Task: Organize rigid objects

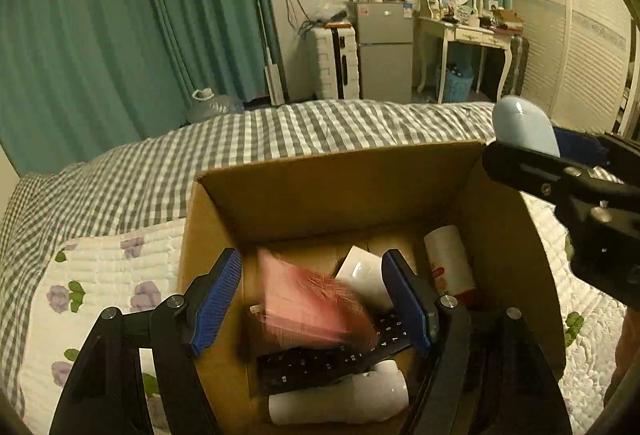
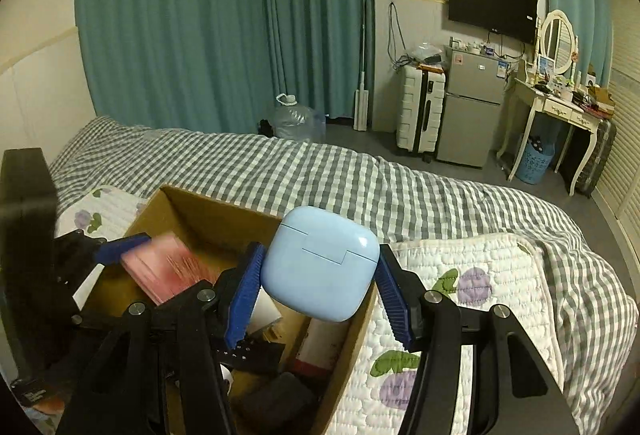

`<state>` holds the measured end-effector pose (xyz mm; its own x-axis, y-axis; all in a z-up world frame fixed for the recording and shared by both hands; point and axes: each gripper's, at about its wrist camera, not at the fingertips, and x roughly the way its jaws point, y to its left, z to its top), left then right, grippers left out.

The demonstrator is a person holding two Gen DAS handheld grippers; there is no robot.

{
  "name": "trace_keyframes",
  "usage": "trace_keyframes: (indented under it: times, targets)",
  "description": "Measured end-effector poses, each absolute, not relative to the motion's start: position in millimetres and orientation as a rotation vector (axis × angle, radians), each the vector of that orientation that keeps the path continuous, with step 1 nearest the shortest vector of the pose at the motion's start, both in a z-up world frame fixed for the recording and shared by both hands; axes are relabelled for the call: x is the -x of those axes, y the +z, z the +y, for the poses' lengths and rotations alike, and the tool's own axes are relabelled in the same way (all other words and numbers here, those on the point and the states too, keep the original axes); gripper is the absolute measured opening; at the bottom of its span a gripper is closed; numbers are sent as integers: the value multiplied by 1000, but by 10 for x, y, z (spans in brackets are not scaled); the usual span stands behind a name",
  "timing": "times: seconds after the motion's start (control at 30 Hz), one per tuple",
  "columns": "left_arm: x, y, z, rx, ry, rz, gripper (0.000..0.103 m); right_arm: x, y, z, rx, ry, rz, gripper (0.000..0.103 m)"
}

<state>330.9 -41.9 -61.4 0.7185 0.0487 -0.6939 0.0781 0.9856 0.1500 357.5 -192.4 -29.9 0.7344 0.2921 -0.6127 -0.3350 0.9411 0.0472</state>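
An open cardboard box (image 1: 320,187) (image 2: 208,213) stands on the bed. My left gripper (image 1: 312,305) is open above the box; a pink block (image 1: 308,305), blurred by motion, lies between its blue pads, not gripped. In the box lie a black remote (image 1: 328,359), a white box (image 1: 362,273), a white-and-red cylinder (image 1: 448,259) and a white object (image 1: 340,395). My right gripper (image 2: 320,299) is shut on a light blue earbud case (image 2: 320,263) over the box's right rim; the case also shows in the left wrist view (image 1: 524,129).
The bed has a grey checked sheet (image 2: 360,175) and a white floral quilt (image 2: 460,275) under the box. Beyond the bed are teal curtains (image 2: 200,15), a water jug (image 2: 294,119), a suitcase (image 2: 420,111), a small fridge (image 2: 472,107) and a dressing table (image 2: 560,103).
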Motion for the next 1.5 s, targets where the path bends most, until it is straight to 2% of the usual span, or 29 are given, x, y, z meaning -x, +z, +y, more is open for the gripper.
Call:
trace_keyframes:
  times: [0.4,0.93,0.97,1.0,1.03,1.2,1.27,1.5]
  targets:
    - [-2884,-340,-242,-153,12,754,76,-3513,-173,-2019,37,348,663,56]
    - [-2878,-566,-28,-93,0,748,76,-3918,-699,-1508,154,337,765,57]
    - [-2875,-576,-27,-88,-6,748,76,-3929,-712,-1514,154,331,772,60]
    - [-2869,-583,-26,-87,-8,748,76,-3924,-717,-1520,150,323,774,74]
    - [-2860,-591,-28,-86,-10,748,76,-3901,-702,-1536,144,314,758,80]
    - [-2781,-569,-67,-85,-14,748,76,-3707,-482,-1730,88,286,690,81]
    - [-2754,-532,-89,-83,-12,744,76,-3590,-388,-1806,77,277,667,86]
    - [-2474,-60,-242,-89,-27,665,77,-3003,22,-2238,42,193,610,94]
